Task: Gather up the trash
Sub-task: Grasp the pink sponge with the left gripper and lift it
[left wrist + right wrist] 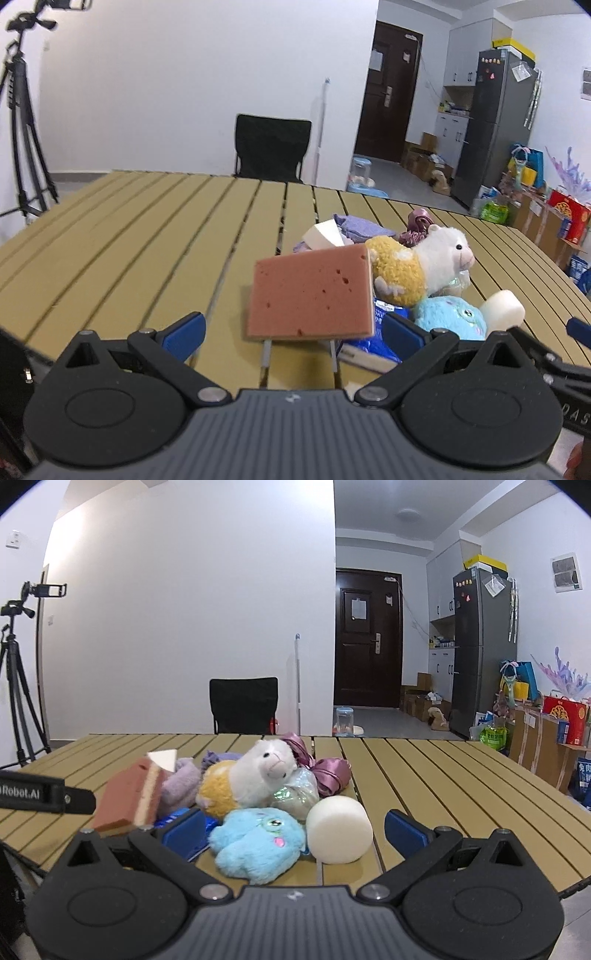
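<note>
A heap of items lies on the slatted tan table (129, 236). A pink-brown sponge (310, 297) leans up at its left side; it also shows in the right wrist view (127, 801). Beside it are a white and yellow llama plush (421, 266) (255, 779), a blue plush (448, 317) (258, 843), a white foam cylinder (504, 308) (338, 829), a blue wrapper (373, 341), purple cloth (360, 225) and a mauve ribbon bow (328, 773). My left gripper (293, 332) is open just in front of the sponge. My right gripper (295, 829) is open around the blue plush and cylinder.
A black chair (243, 709) stands behind the table's far edge. A tripod (22, 140) stands at the left. A dark fridge (480, 653), boxes and bags fill the room's right side. The table (461, 782) stretches bare to the right of the heap.
</note>
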### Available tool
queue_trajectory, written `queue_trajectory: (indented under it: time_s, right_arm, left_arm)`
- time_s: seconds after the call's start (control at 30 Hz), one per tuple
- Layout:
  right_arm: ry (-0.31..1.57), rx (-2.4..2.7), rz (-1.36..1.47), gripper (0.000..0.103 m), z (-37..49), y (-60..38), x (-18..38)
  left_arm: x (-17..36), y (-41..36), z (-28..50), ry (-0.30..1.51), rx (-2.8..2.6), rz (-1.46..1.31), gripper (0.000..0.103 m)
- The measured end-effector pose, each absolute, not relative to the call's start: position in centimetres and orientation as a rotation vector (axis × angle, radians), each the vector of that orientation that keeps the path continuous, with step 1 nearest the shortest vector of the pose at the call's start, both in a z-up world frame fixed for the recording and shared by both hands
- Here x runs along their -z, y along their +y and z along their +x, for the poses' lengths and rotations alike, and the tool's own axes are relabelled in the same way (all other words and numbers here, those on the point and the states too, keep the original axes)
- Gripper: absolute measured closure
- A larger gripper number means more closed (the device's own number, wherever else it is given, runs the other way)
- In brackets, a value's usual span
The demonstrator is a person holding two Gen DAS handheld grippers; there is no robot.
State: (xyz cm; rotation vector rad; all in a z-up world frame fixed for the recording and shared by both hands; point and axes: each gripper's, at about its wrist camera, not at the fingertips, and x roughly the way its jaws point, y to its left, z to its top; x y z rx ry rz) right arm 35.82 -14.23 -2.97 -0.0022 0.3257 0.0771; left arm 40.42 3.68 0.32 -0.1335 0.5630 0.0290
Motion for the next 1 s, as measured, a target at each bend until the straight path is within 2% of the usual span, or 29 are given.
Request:
queue_trajectory:
  time_s: [0.37,0.77,1.0]
  right_arm:
    - [0.379,-0.06,0.051,0.0,39.3,-15.2,6.2]
    - [0.379,-0.068,0.082,0.0,40.5,-14.9,6.7]
    - [0.376,-0.055,0.083,0.0,40.9,-14.7,6.9]
  left_arm:
    - [1.5,4.2,45.2,0.586,0.036,-0.158,0.0]
    - [3.3,5.7,47.6,0.618,0.098,-0.322,0.0]
    - [3.9,5.4,48.1,0.637,0.099,-0.326,0.002]
